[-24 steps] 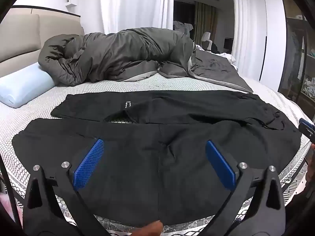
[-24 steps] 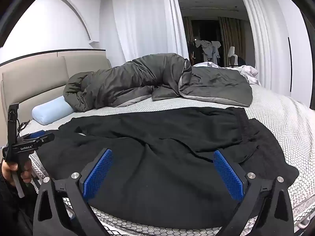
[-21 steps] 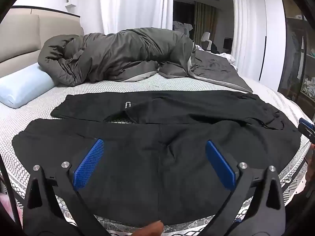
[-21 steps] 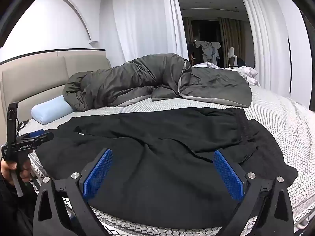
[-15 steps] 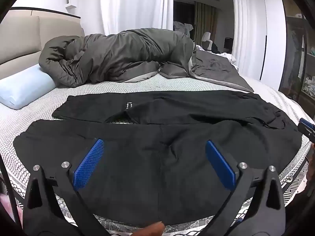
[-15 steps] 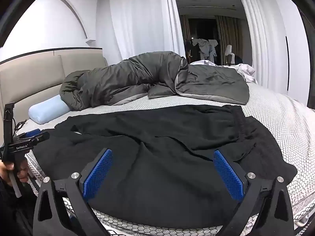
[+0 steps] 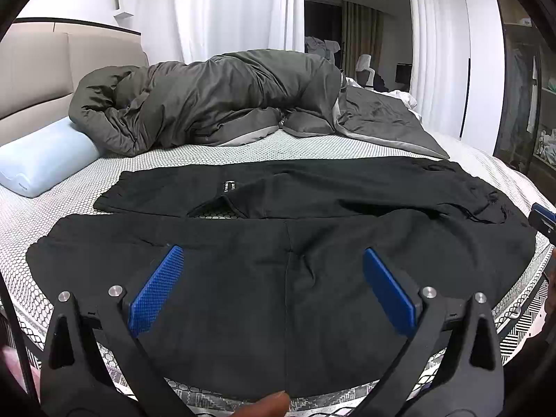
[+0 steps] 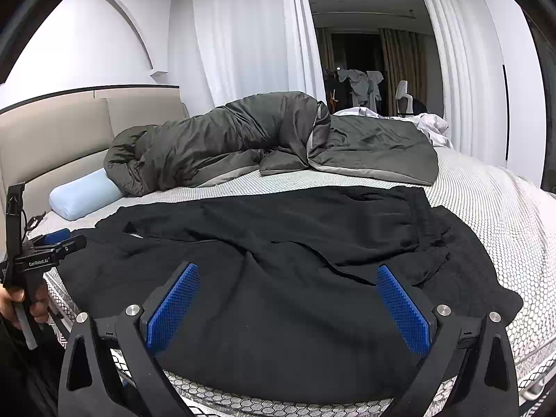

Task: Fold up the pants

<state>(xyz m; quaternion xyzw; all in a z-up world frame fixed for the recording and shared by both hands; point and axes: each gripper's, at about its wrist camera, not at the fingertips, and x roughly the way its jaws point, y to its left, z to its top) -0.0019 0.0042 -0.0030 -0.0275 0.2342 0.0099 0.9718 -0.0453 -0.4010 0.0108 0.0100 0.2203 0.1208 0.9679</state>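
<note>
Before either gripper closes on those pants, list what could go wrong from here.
1. The black pants lie bunched, with overlapping layers near the waistband; a pinch by the right gripper may catch only one layer.
2. The near hem reaches the mattress edge, so a pull could slide them off.
3. The left gripper is open over mid-fabric, which could give a crooked fold.

Your pants (image 7: 278, 278) are plain black, with a small black label lettered in white. Both your left gripper (image 7: 271, 288) and right gripper (image 8: 288, 302) have black frames and blue textured pads. The mattress (image 7: 347, 146) shows a white honeycomb pattern. The duvet (image 7: 215, 100) is dark grey, the pillow (image 7: 45, 160) pale blue, the headboard (image 8: 55, 139) beige, the curtains (image 8: 250, 34) white.
</note>
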